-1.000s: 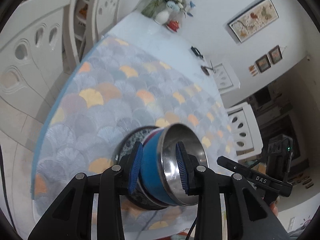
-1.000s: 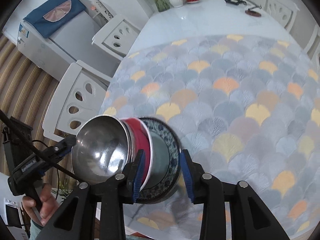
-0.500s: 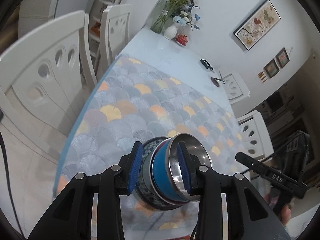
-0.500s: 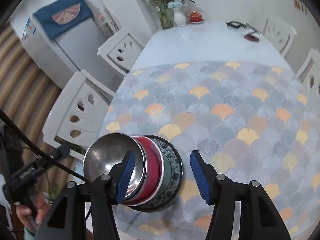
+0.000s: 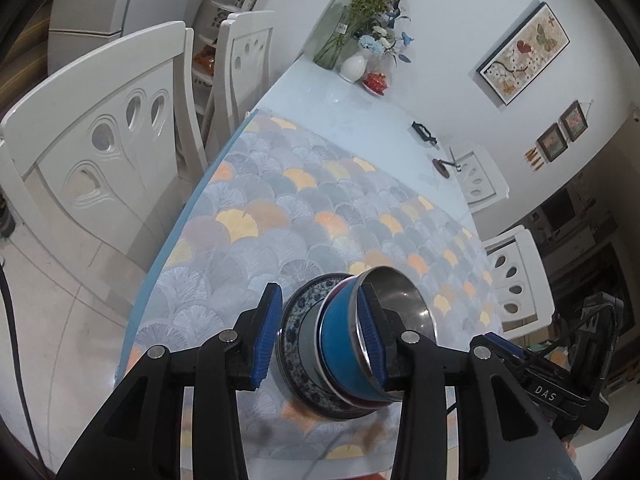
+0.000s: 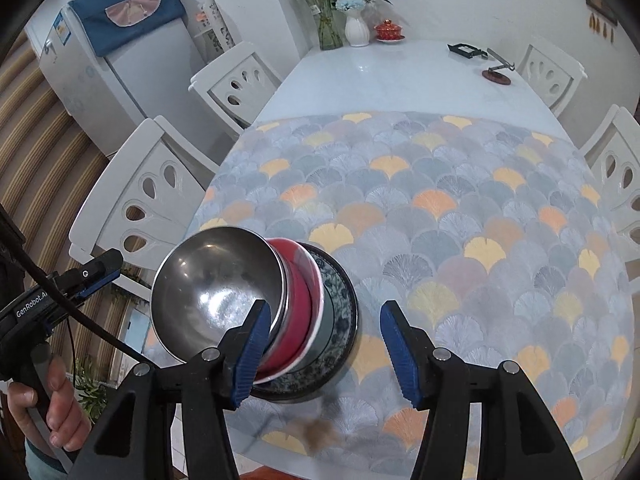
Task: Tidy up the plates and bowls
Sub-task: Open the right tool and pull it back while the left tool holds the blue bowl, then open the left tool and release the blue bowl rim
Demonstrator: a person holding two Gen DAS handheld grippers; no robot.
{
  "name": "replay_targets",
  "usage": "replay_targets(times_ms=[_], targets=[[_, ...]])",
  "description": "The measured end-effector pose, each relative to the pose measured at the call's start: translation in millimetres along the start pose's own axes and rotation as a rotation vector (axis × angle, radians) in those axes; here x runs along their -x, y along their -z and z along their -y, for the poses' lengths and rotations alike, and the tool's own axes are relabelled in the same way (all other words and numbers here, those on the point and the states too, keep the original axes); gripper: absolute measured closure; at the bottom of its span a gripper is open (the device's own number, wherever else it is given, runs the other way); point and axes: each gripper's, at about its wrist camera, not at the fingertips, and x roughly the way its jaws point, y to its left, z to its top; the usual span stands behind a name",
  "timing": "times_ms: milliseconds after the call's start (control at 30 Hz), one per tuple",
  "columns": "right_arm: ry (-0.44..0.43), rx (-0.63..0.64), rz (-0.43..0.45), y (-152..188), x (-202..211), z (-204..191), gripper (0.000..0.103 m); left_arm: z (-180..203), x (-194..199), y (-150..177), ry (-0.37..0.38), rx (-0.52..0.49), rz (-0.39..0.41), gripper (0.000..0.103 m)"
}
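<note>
A stack stands on the fan-patterned tablecloth (image 5: pixel 280 216) near the table's front edge. At its bottom lies a blue-and-white patterned plate (image 5: pixel 296 320) (image 6: pixel 340 300); over it sits a red bowl (image 6: pixel 296 312), then a blue-sided bowl (image 5: pixel 340 344) with a steel inside (image 6: pixel 216 292). My left gripper (image 5: pixel 318 336) straddles the stack with its jaws opening; one pad stands by the plate's edge, the other at the steel rim. My right gripper (image 6: pixel 324 350) is open around the stack, with its right pad well off the plate.
White chairs (image 5: pixel 100 152) (image 6: pixel 132 216) line the table's sides. At the far end stand a flower vase (image 6: pixel 356 28), a red lidded cup (image 6: pixel 388 30) and small dark items (image 6: pixel 496 72). A hand (image 6: pixel 60 400) holds the other gripper's handle at the left.
The right jaws spread apart and let go of the stack. The left jaws widened a little. Both grippers drew back and up, and the tilted bowls settled onto the plate.
</note>
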Motion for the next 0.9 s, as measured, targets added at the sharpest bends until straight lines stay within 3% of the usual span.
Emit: replay_targets(times_ms=[900], targets=[[0.003, -0.055, -0.057, 22, -11, 14, 0.048, -5, -10, 12, -0.025, 0.006, -0.039, 0.067]])
